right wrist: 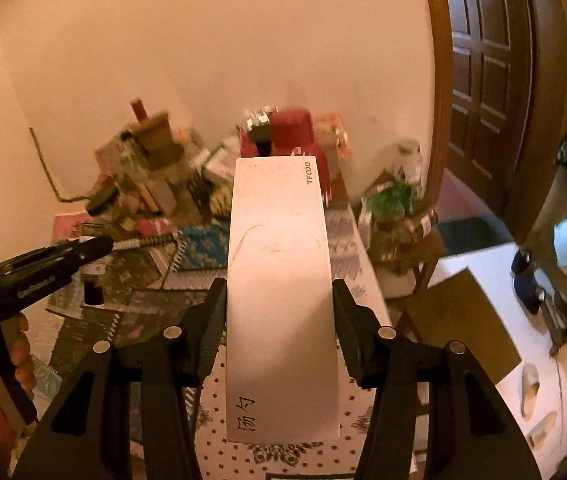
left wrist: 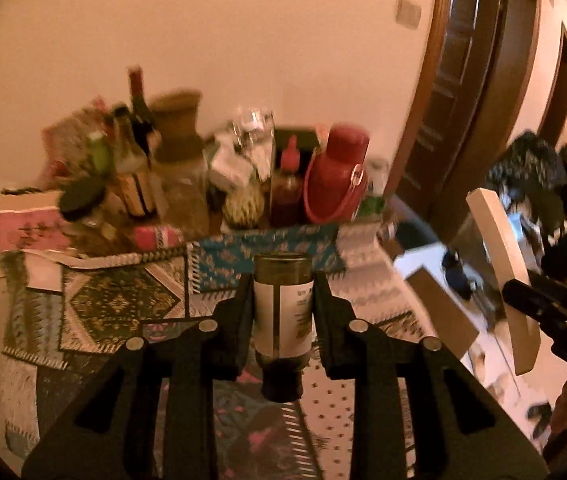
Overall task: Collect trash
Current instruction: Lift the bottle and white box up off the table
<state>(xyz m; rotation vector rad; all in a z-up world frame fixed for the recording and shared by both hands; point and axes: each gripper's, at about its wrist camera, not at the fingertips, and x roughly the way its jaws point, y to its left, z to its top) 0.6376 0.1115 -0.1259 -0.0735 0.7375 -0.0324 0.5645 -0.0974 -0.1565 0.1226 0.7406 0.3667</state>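
Bottle sat clamped in the left gripper, a small dark glass one with a white label, cap end pointing back toward the camera. Right gripper held a long pale paper packet, printed "TFOOD" at the far corner, handwriting at the near end.

Step in hand, my read: carry both pieces of trash off the table to a bin (no bin was visible in either view).

- Left fingers were narrow and pressed on the label, one each side of the body. Bottle base stuck out past the tips, neck hung below and behind them. Glass on flat pads can slip, so keep the grip firm and avoid tipping the base further down.
- Right fingers stood mid-width against the packet's long edges, about halfway along it. Most of the packet ran forward beyond the tips. It's light and flexible, so squeezing harder would likely buckle it.
- Cluttered table with a patterned cloth lay below and ahead of both pairs of tips. Swing clear of the red jug and the tall bottles at the back.
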